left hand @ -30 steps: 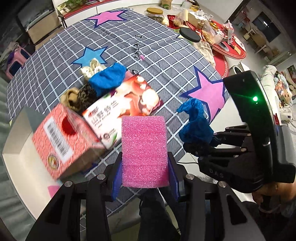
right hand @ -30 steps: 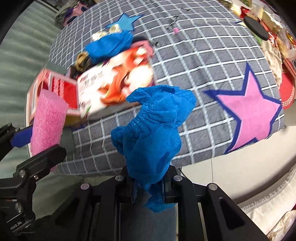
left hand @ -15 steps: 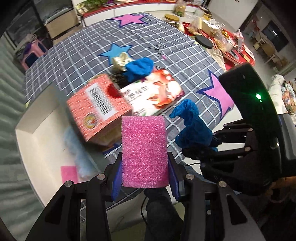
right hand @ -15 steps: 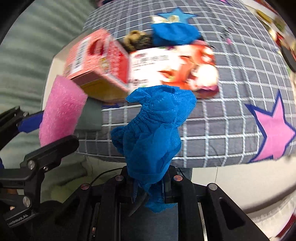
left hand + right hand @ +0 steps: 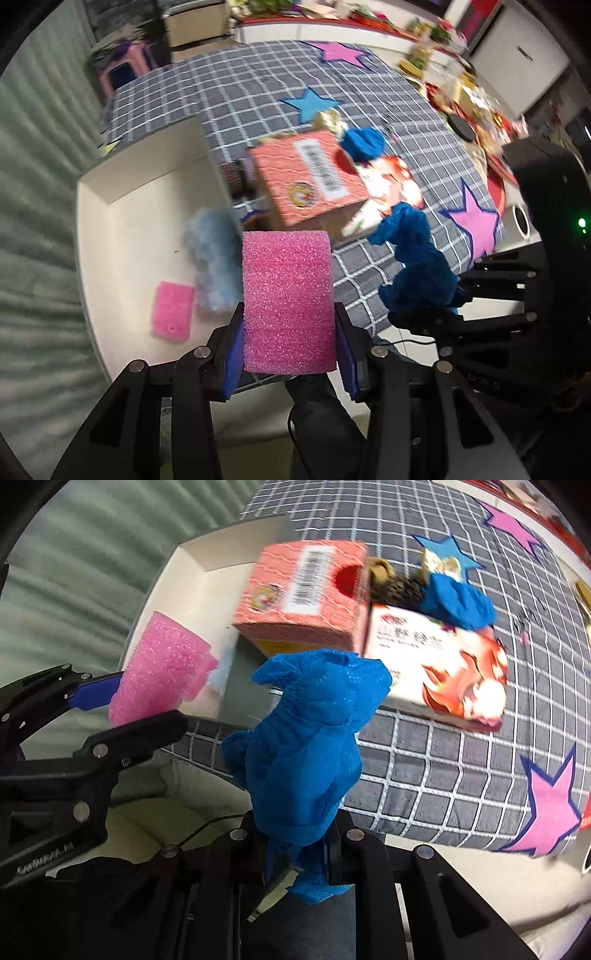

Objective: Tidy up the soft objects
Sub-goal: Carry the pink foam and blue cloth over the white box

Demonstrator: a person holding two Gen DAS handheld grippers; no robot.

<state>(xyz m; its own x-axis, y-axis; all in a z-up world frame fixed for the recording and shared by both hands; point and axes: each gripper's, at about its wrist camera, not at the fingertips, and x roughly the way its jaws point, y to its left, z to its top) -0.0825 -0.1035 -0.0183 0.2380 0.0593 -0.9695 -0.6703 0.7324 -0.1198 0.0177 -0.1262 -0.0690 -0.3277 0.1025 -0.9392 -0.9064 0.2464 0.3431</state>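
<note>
Left wrist only: small pink sponge in white box | blurred.

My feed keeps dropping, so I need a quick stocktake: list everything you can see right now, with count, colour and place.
Foam sponge block: 1, pink, gripped in left jaws.
Crumpled blue cloth: 1, gripped in right jaws.
Open box: 1, white, at table edge.
Small foam sponge: 1, pink, on box floor.
Fluffy cloth: 1, light blue, in box.
Carton with barcode: 1, red, on table.
Printed packet: 1, white and red, beside carton.
Second blue cloth: 1, behind carton.
Checked tablecloth: 1, grey with stars.
Left gripper: black, blue pads.
Right gripper: black.
</note>
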